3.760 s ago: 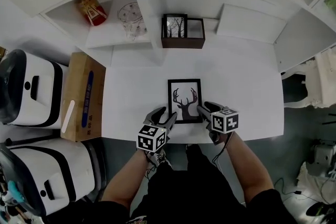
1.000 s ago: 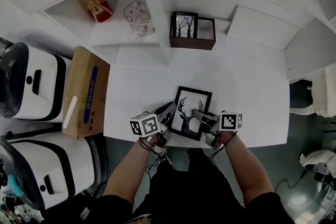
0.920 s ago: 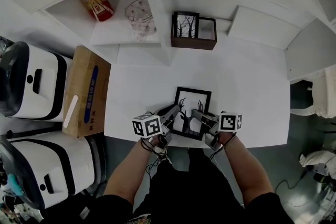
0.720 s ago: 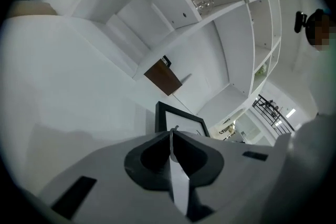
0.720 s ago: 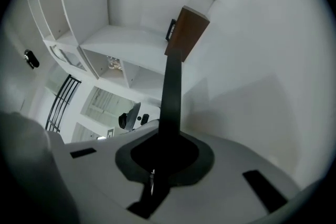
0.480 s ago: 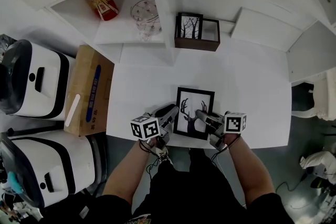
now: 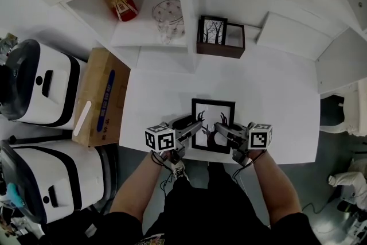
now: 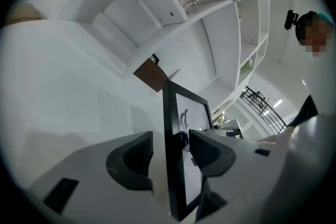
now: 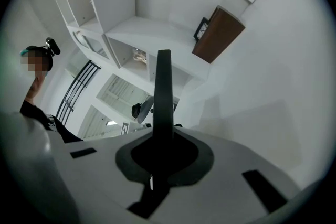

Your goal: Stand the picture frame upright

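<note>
Picture frame [image 7: 213,112] lower right hidden by right gripper [image 7: 218,128].

Head camera: sits high over the white table [image 7: 275,94] and faces steeply down. It is far enough off to take in the shelves [image 7: 143,37] and both forearms.

Left gripper [image 7: 196,126] camera: rides low just behind the jaws, very near them. It looks along them across the table toward the shelves, view tilted.

Right gripper [image 7: 218,128] camera: same seat and close range, also tilted, facing the shelves.

Shared by all three views: the picture frame [image 7: 213,117] and the brown box [image 7: 221,50] at the table's back.
</note>
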Motion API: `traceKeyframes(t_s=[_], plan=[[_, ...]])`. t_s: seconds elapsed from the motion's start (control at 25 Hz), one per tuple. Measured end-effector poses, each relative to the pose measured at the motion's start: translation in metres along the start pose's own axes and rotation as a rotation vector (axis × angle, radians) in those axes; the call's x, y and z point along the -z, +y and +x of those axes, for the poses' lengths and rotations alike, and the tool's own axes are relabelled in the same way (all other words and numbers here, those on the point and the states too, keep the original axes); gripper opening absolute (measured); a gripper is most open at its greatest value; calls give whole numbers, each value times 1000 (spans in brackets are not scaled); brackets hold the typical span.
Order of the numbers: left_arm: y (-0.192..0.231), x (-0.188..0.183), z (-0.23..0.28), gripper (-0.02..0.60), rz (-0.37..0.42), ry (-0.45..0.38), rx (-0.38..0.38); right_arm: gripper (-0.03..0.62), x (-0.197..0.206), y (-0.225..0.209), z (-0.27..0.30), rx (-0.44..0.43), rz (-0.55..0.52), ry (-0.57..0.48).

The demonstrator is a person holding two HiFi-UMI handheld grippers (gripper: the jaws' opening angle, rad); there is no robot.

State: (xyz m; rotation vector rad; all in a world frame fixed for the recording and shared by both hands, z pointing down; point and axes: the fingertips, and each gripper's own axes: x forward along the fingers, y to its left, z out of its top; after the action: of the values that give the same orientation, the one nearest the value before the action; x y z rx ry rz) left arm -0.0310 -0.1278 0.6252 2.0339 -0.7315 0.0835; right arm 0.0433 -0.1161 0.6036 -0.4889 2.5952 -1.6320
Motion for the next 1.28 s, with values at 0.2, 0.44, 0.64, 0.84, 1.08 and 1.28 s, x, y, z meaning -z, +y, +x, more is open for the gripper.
traceKeyframes(t_s=[0.2, 0.44, 0.64, 0.84, 1.08, 1.28], plan=[[-22, -6, -10, 141, 27, 0, 80, 9, -1, 14, 2, -49, -45, 30], [-44, -17, -31, 112, 35, -28, 194, 9, -7, 42, 3, -150, -59, 48], [-69, -16, -45, 120, 83, 15, 279, 9, -2, 68, 11, -224, -129, 123], [-87, -26, -54, 81, 143, -2, 280, 9, 3, 86, 23, -243, -201, 175], [-103, -37, -75, 41, 210, -31, 281, 14, -2, 105, 31, -244, -279, 175], [-109, -45, -89, 32, 256, -32, 291, 51, -2, 116, 40, -232, -370, 226]])
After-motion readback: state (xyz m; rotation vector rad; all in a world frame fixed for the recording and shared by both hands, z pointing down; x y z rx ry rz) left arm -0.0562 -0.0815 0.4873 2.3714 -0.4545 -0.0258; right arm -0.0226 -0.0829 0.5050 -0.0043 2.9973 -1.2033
